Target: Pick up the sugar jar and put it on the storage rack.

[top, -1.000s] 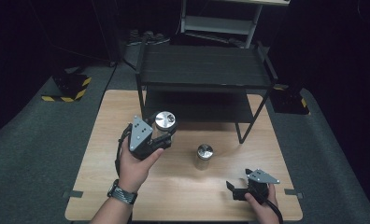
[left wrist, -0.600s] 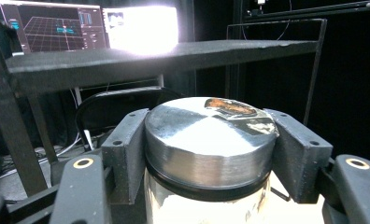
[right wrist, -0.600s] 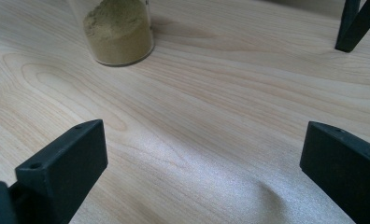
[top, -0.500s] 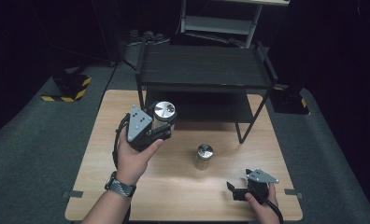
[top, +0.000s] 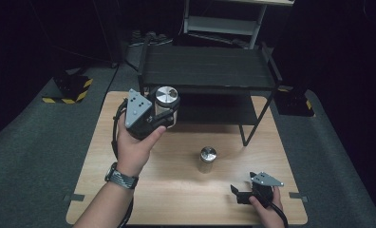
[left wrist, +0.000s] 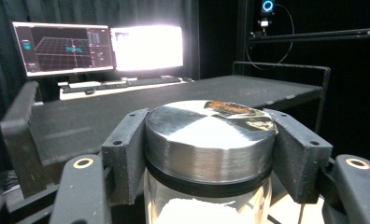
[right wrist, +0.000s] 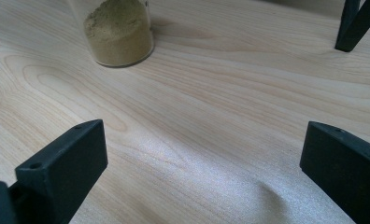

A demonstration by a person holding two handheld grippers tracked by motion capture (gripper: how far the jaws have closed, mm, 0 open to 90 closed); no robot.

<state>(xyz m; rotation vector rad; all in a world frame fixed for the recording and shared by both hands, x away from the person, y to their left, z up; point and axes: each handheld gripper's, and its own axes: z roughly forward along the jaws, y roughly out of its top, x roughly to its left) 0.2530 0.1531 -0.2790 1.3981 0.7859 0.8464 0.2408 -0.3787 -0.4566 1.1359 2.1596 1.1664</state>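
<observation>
Two jars in play: one glass jar [top: 164,107] with a metal lid [left wrist: 210,134] is clamped in the left gripper [top: 154,114], jaws closed against the lid's sides, held in the air at the front left corner of the black shelf rack [top: 210,71], about level with its upper shelf. White powder shows through the glass below the lid in the left gripper view. Judgement: rigid and fairly light, but breakable; the brushed metal lid is smooth and could slip or turn between hard pads, so the grip across the lid's widest part, down near the dark seal band, looks like the soundest hold. The jar's base and most of its body are cut off in the left gripper view, so the fill level is unclear. The second jar [top: 207,159] stands mid-table [top: 96,166]; in the right gripper view its greenish-tan contents show while its lid is out of frame. The right gripper [top: 240,194] rests low near the front right edge, jaws wide apart, holding nothing.
</observation>
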